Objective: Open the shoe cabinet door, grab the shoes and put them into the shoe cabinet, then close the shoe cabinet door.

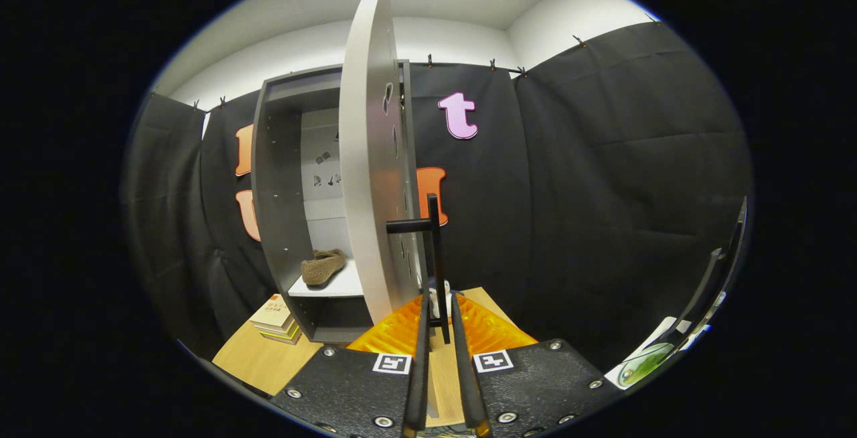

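Nearest the camera, tool (438,314): its two fingers were drawn nearly together around the lower end of the door's upright bar handle (436,250); the bar ran down between the tips, and both fingers appeared to press on it, though the exact contact was hard to make out.
Desk (268,357): a pale wooden top lay under the tool and carried the cabinet.
Books (276,319): a small stack sat on the desk just beside the cabinet's lower corner, on the side away from the door.
Door (365,157): the grey cabinet door stood swung well out, seen almost edge-on, just beyond the fingers.
Shoe cabinet (281,177): a tall grey carcass, its inside exposed past the door.
Shoe (323,267): one brown slipper-like shoe rested on the white shelf (335,285) inside the cabinet.
Progress: opening and stowing looked done, judging by the shoe on the shelf; whether a second shoe was inside could not be told.
Left to do: swinging the door shut by the handle.
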The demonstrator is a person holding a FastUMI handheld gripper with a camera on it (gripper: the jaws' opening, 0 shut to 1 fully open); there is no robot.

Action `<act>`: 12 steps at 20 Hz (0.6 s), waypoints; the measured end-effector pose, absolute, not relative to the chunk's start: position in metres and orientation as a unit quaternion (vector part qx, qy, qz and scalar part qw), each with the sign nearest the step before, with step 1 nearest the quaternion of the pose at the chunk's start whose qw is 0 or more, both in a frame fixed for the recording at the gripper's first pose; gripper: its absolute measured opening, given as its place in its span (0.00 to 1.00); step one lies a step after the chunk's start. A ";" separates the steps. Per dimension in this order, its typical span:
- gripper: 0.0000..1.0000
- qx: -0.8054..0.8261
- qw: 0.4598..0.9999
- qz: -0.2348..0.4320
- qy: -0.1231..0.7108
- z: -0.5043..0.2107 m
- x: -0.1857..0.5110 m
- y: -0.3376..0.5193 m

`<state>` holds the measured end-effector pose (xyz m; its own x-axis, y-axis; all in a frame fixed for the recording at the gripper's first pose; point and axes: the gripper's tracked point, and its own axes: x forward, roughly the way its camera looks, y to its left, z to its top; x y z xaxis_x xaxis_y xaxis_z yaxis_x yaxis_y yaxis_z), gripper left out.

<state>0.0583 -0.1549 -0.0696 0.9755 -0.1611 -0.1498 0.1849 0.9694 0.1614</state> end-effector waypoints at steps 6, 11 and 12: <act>0.20 0.081 0.988 -0.113 0.067 -0.069 0.045 -0.170; 0.20 0.077 0.986 -0.126 0.072 -0.071 0.037 -0.178; 0.20 0.084 0.986 -0.123 0.073 -0.071 0.038 -0.175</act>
